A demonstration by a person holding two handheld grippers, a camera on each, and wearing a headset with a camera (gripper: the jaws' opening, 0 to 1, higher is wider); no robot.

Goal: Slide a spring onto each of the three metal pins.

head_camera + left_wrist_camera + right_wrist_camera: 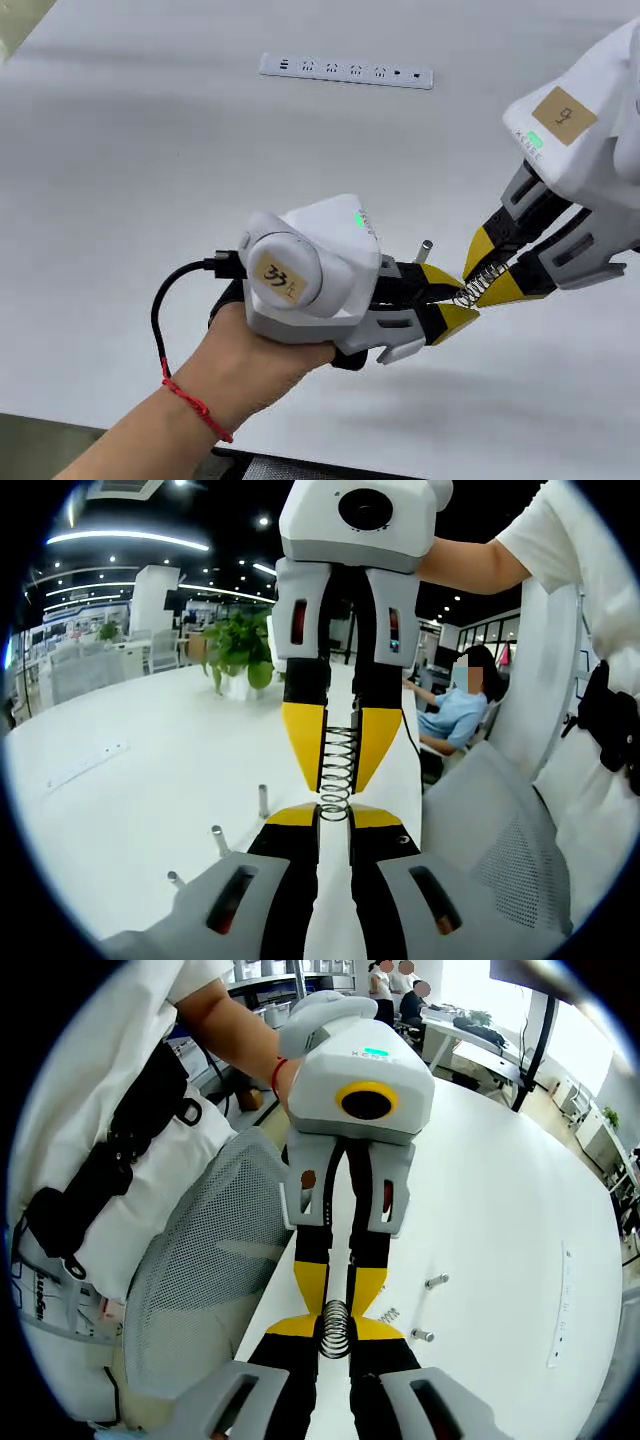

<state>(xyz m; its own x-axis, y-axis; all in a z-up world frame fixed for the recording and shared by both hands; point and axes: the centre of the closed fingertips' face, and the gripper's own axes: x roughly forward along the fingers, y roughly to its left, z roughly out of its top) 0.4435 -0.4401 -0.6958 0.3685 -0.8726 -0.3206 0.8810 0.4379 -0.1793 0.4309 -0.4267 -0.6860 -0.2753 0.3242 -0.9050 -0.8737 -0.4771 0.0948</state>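
Made out one metal pin (pixel 424 250) from the head view, cut off at the base by the left tool (pixel 337 818). Saw a plain white desk (pixel 150 150) with a power strip (pixel 346 70) far back, open office beyond. Found the left tool pinched nearly shut on one end of the spring (pixel 480 283), clear above the desk. Found the right tool (pixel 335 1328) equally narrow, clamping the same spring. Spotted a loose spring (pixel 388 1315) lying on the desk.
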